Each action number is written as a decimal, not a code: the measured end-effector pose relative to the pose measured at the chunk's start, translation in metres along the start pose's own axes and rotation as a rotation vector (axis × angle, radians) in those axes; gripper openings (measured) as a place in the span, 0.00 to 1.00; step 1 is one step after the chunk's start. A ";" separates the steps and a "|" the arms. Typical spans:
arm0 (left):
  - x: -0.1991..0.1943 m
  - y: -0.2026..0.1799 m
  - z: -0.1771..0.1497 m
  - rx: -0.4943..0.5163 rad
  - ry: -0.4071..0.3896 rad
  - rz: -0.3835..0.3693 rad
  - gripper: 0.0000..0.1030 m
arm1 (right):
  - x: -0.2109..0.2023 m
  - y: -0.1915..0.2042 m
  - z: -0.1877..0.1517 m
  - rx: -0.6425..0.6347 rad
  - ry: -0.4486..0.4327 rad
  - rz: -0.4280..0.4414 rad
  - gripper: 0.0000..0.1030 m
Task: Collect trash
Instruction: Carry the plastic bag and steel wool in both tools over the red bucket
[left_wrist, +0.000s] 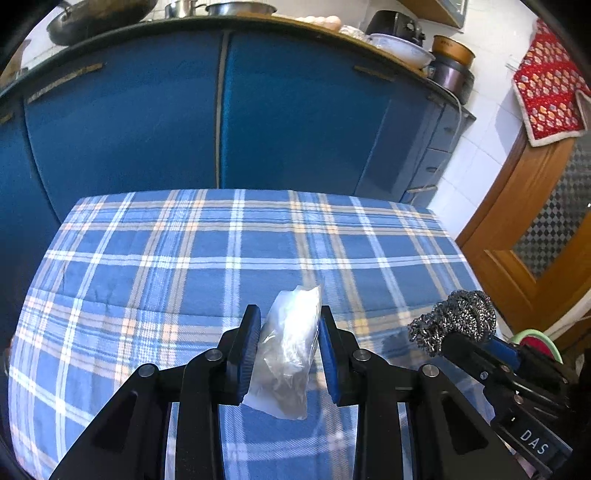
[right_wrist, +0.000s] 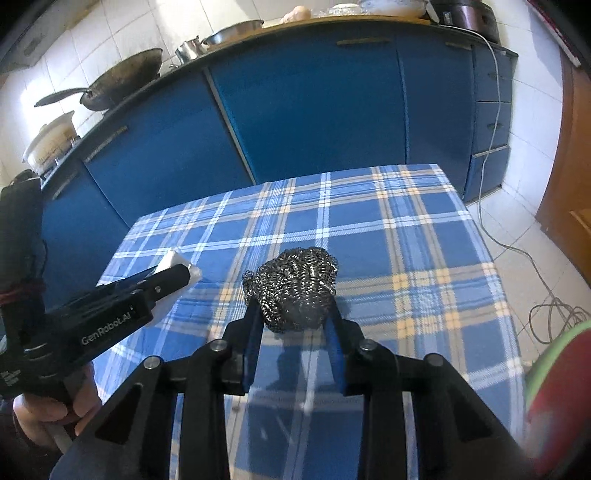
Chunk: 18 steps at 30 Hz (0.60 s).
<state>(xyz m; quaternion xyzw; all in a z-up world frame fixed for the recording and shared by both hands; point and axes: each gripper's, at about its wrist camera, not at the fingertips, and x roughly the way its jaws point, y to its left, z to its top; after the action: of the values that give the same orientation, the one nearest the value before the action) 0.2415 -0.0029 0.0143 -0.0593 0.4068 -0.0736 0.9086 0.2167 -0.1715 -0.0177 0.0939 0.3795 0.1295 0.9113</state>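
My left gripper (left_wrist: 287, 321) is shut on a crumpled clear plastic bag (left_wrist: 290, 347) and holds it above the blue plaid tablecloth (left_wrist: 147, 266). My right gripper (right_wrist: 293, 314) is shut on a grey steel wool scrubber (right_wrist: 295, 284), also held above the cloth. In the left wrist view the scrubber (left_wrist: 458, 317) and right gripper sit to the right of the bag. In the right wrist view the left gripper (right_wrist: 173, 280) shows at the left with the white bag (right_wrist: 173, 260) at its tip.
Blue kitchen cabinets (left_wrist: 147, 122) stand behind the table, with a wok (right_wrist: 122, 81), pots and bowls on the counter. A green-rimmed red container (right_wrist: 554, 391) is at the lower right. A cable (right_wrist: 517, 251) lies on the tiled floor. A wooden door (left_wrist: 524, 236) is at the right.
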 end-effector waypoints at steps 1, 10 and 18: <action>-0.002 -0.002 -0.001 0.003 -0.002 -0.003 0.31 | -0.004 -0.001 -0.001 0.004 -0.003 0.002 0.34; -0.031 -0.032 -0.011 0.042 -0.027 -0.038 0.31 | -0.046 -0.017 -0.015 0.048 -0.043 -0.005 0.34; -0.056 -0.063 -0.020 0.086 -0.046 -0.085 0.31 | -0.090 -0.038 -0.031 0.101 -0.093 -0.026 0.34</action>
<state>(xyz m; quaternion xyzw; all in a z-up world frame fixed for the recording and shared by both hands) 0.1845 -0.0556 0.0527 -0.0389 0.3793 -0.1280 0.9156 0.1395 -0.2329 0.0111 0.1407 0.3440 0.0938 0.9236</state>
